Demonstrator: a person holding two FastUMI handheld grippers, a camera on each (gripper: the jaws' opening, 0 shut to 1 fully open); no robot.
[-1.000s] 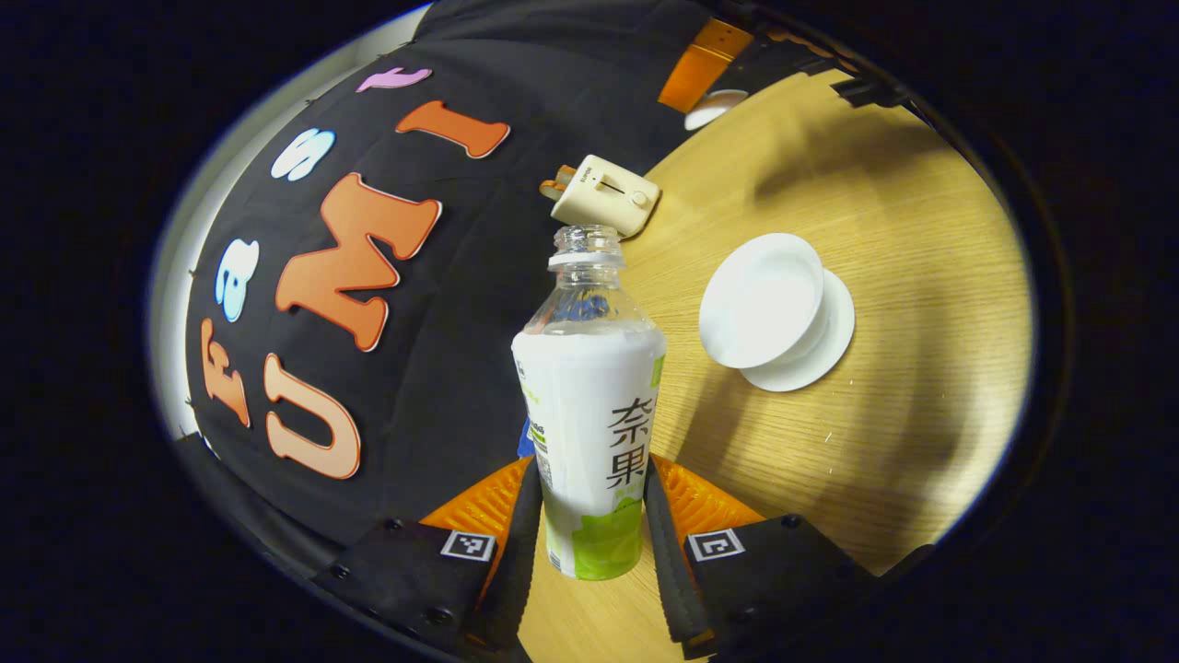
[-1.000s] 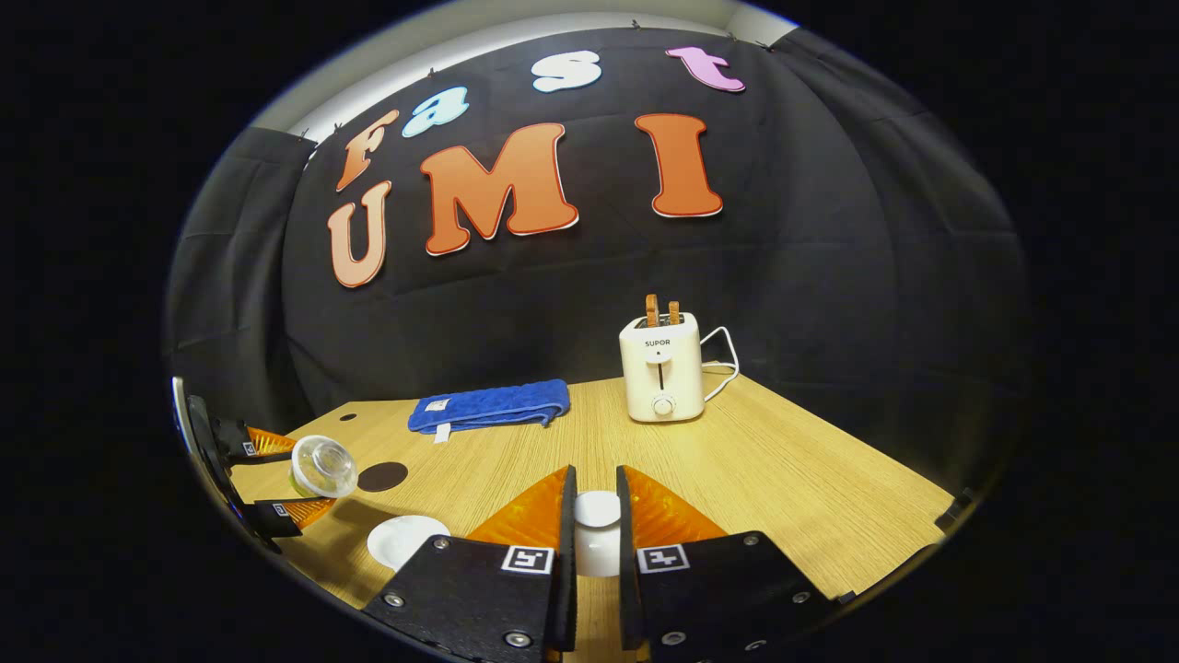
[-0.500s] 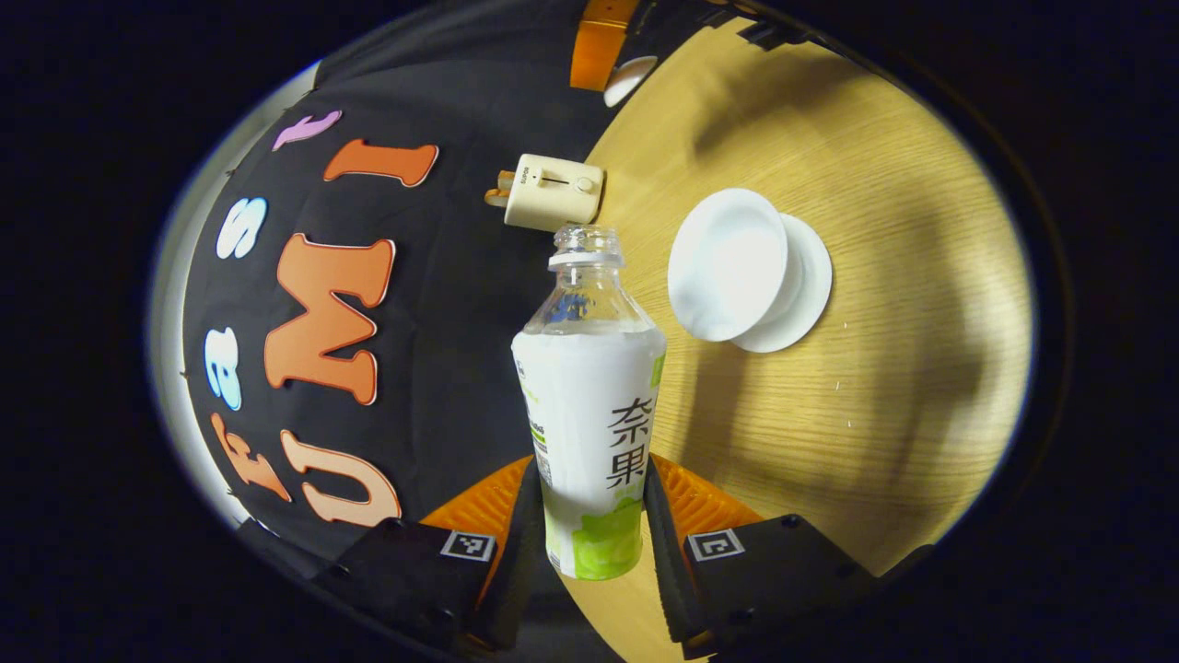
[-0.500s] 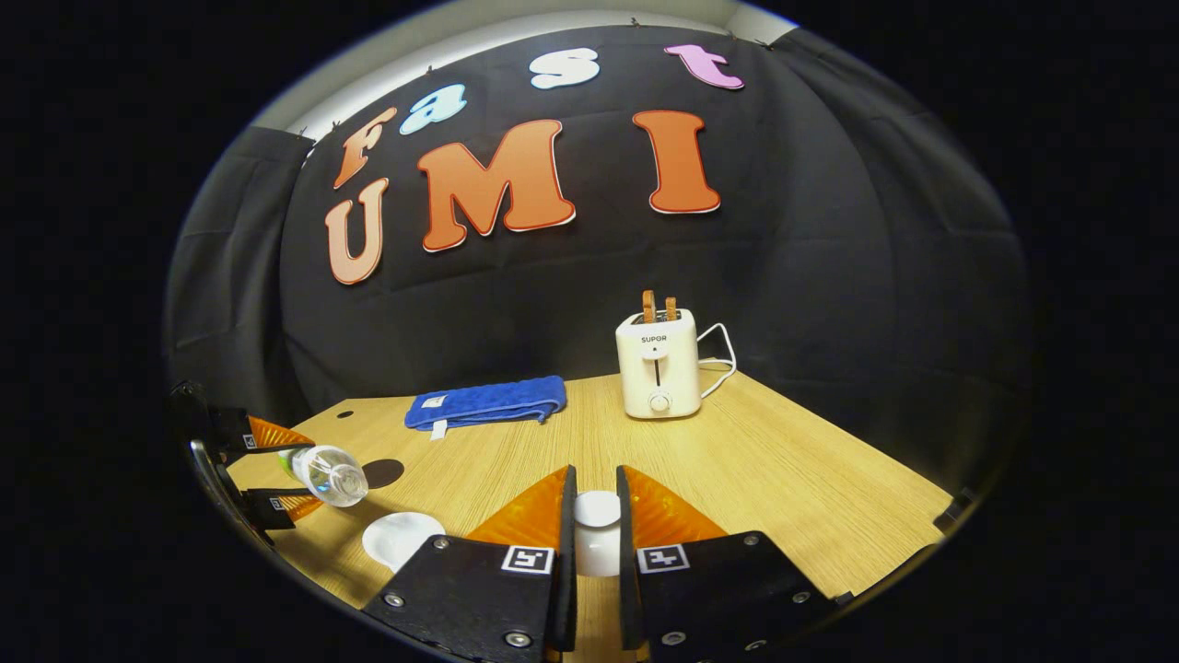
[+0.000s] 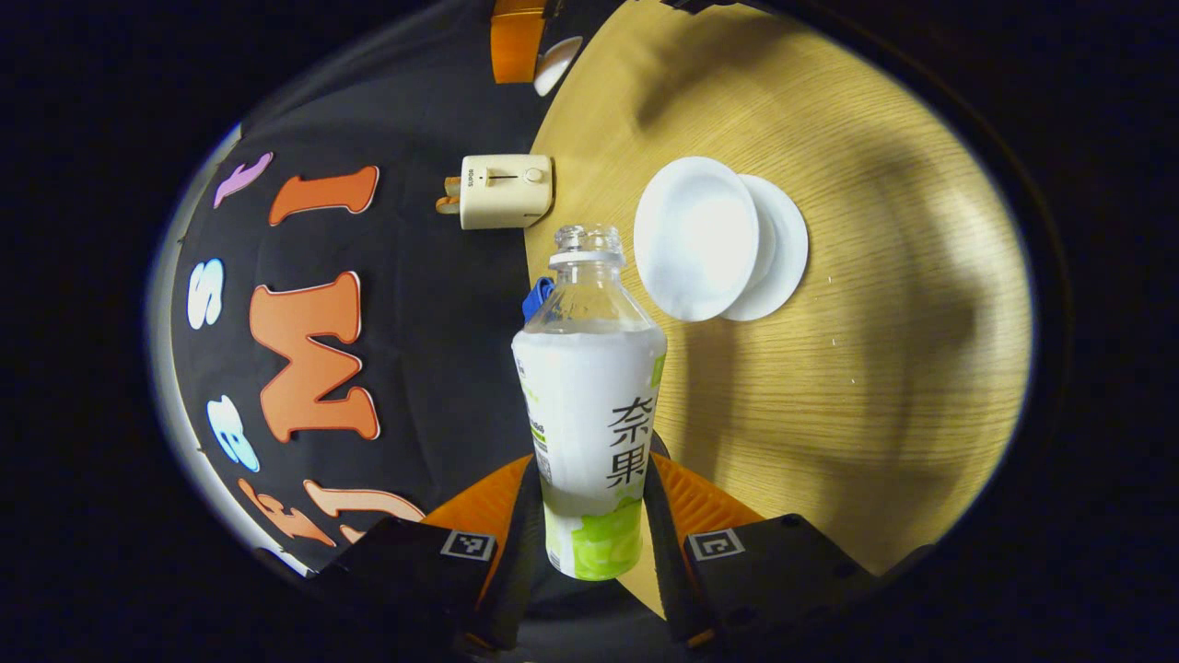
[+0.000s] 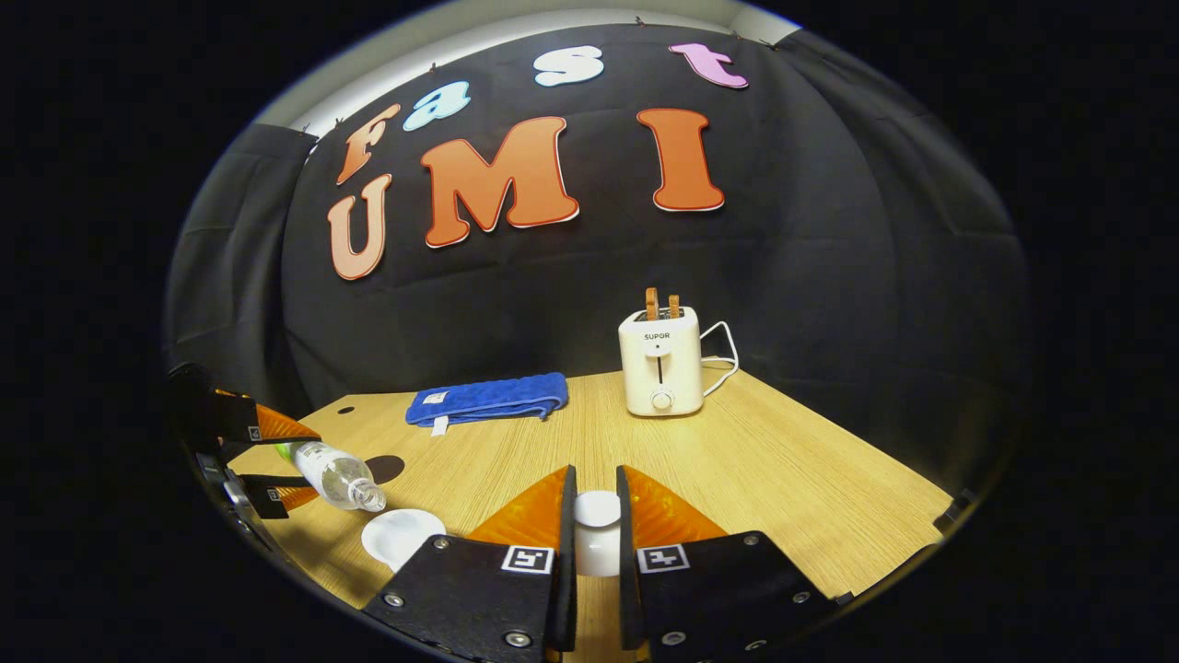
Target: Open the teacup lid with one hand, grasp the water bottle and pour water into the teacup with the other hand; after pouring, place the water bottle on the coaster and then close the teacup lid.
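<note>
In the left gripper view my left gripper (image 5: pixel 589 516) is shut on an uncapped water bottle (image 5: pixel 589 405) with a white and green label. The bottle lies tipped on its side, its mouth close beside the open white teacup (image 5: pixel 695 238) on its saucer (image 5: pixel 783 249). The right gripper view shows that bottle (image 6: pixel 336 474) slanting down over the teacup (image 6: pixel 402 536), held by the left gripper (image 6: pixel 262 460). My right gripper (image 6: pixel 596 534) is shut on the white teacup lid (image 6: pixel 597 508), held above the table. A dark round coaster (image 6: pixel 387 467) lies behind the bottle.
A cream toaster (image 6: pixel 659 364) with two slices and a cord stands at the back of the wooden table (image 6: pixel 783 479). A folded blue towel (image 6: pixel 488 401) lies at the back left. The far right gripper with the lid (image 5: pixel 557 63) shows at the top of the left gripper view.
The left gripper has rolled further over, tipping the bottle from pointing at the right camera to slanting mouth-down over the teacup. The right gripper and the lid have stayed put.
</note>
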